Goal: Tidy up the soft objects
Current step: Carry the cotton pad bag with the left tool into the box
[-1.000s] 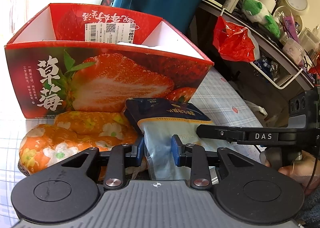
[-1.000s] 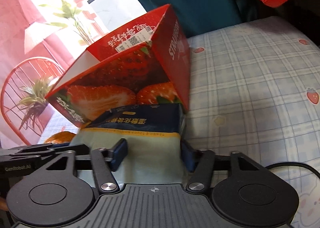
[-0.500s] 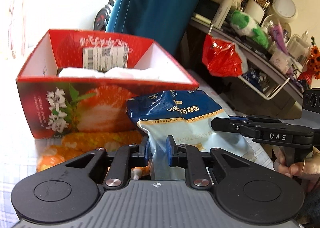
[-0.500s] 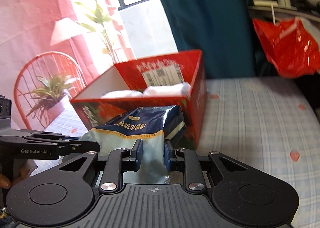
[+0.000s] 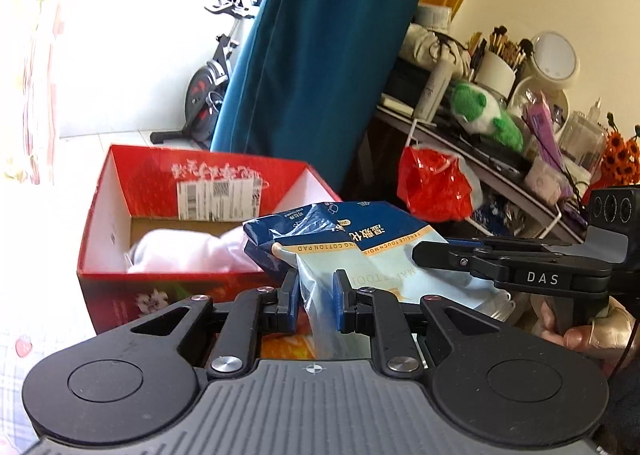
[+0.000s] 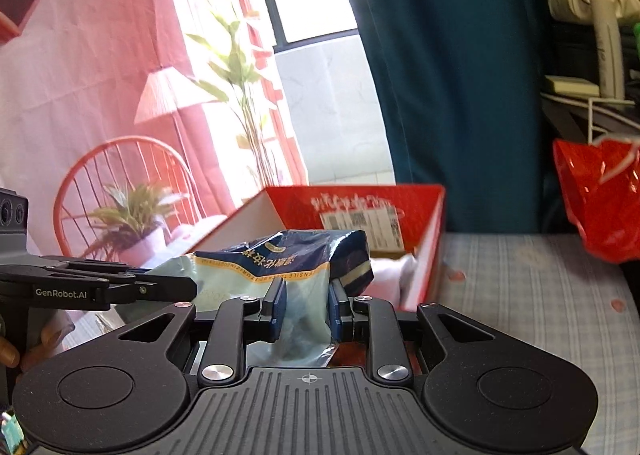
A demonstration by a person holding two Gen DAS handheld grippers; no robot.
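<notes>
A blue and pale cotton pad bag (image 5: 360,243) hangs in the air, held by both grippers. My left gripper (image 5: 316,291) is shut on its near edge. My right gripper (image 6: 306,305) is shut on the other edge of the bag (image 6: 280,267). The bag is level with the rim of the red strawberry box (image 5: 120,191), just in front of it. The box (image 6: 400,203) holds white soft items (image 5: 188,251). An orange floral soft item (image 5: 286,349) lies below the left gripper, mostly hidden.
A checked sheet (image 6: 540,295) covers the bed. A red plastic bag (image 5: 434,187) hangs from a cluttered shelf (image 5: 500,159) at the right. A teal curtain (image 5: 312,55) hangs behind the box. An exercise bike (image 5: 208,87) stands by the window.
Both grippers closed on the cotton pad bag and lifted it from the bed up to the height of the box rim. The orange item stayed down.
</notes>
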